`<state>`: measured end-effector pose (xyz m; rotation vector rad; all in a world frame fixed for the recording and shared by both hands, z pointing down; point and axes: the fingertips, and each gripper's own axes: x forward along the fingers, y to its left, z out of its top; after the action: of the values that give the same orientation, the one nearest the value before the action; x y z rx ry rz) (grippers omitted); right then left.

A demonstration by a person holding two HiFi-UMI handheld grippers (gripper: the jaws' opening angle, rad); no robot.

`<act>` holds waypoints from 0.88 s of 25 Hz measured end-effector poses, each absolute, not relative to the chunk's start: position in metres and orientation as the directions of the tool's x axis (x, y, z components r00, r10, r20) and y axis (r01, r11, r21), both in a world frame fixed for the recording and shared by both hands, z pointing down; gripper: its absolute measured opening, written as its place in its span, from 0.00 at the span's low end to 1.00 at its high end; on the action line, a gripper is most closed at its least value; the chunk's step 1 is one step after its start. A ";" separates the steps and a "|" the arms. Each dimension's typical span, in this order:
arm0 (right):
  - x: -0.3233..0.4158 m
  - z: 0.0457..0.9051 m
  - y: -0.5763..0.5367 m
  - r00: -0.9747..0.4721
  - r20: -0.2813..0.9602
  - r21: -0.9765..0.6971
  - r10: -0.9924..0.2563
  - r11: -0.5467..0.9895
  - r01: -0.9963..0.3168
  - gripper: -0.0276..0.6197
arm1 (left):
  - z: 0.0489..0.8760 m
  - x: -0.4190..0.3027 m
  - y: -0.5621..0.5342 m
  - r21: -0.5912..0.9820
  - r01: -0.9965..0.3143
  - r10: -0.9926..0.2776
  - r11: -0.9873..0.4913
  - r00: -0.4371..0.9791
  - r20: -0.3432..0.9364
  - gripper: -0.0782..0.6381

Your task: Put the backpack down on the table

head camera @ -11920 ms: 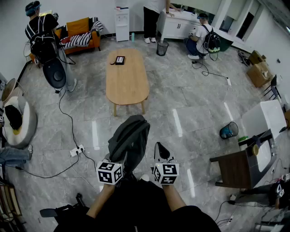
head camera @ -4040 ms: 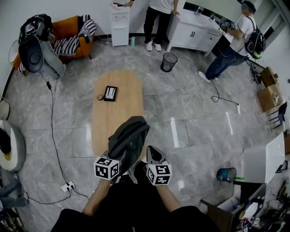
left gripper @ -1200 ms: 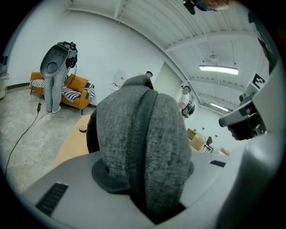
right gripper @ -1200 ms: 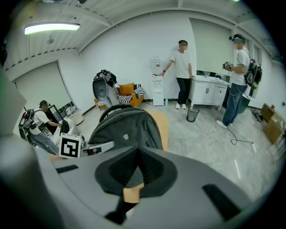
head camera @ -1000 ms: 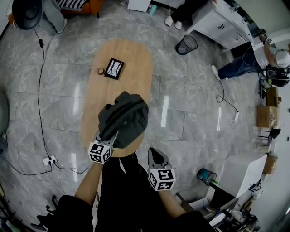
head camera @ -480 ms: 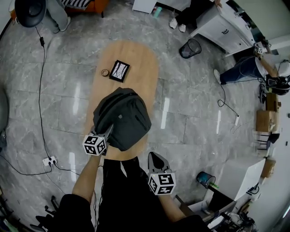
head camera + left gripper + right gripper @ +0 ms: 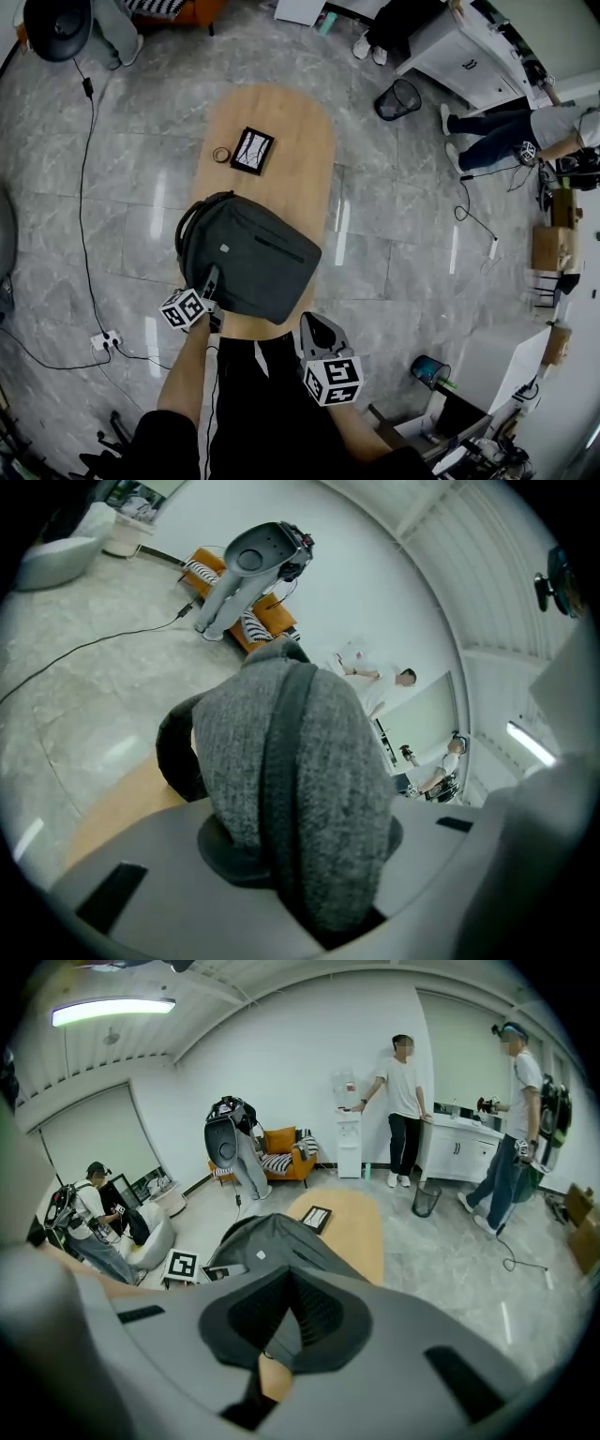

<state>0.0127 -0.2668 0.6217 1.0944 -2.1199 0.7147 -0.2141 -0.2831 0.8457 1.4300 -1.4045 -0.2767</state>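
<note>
The backpack [image 7: 251, 267] lies flat across the near end of the oval wooden table [image 7: 286, 122], front panel up. It spans the table's width there, and its strap loop at the left reaches past the edge, so that stretch of rim is hidden beneath it; the nearest rim is partly covered by the person's dark clothing.

The left gripper [image 7: 211, 279] sits at the backpack's near left corner; in the head view its fingertips are lost against the grey fabric. The left gripper view shows a thick fold of grey fabric with a darker band filling the space between the jaws; they have just been closing, and the pads pinch the fold from both sides. Whether this fold is handle, strap or top cannot be made out.

The right gripper [image 7: 313, 324] hovers just off the table's near right end, near the backpack but apart from it; its fingers are pressed together at the tips with nothing between them.

Farther up the table lie a black-framed flat object [image 7: 252, 150] and a small ring [image 7: 221, 154], both too small to identify; a waste bin [image 7: 404, 98] stands on the floor beyond; a person [image 7: 497, 131] at the right is cut off by the picture's edge.
</note>
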 end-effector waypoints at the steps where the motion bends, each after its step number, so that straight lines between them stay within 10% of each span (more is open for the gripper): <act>1: 0.009 0.622 -0.268 -0.453 0.741 -0.174 -0.495 0.510 -0.842 0.06 | 0.851 -0.215 -0.283 0.775 -0.574 -0.828 0.265 0.276 0.487 0.29; 22: -0.013 0.635 -0.256 -0.478 0.767 -0.244 -0.427 0.495 -0.834 0.06 | 0.923 -0.232 -0.209 0.840 -0.128 -0.787 0.527 0.301 0.539 0.50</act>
<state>-0.0130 -0.2564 0.6348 1.0318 -2.1000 0.8185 -0.2323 -0.2088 0.9225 0.9476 -1.2094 -0.5373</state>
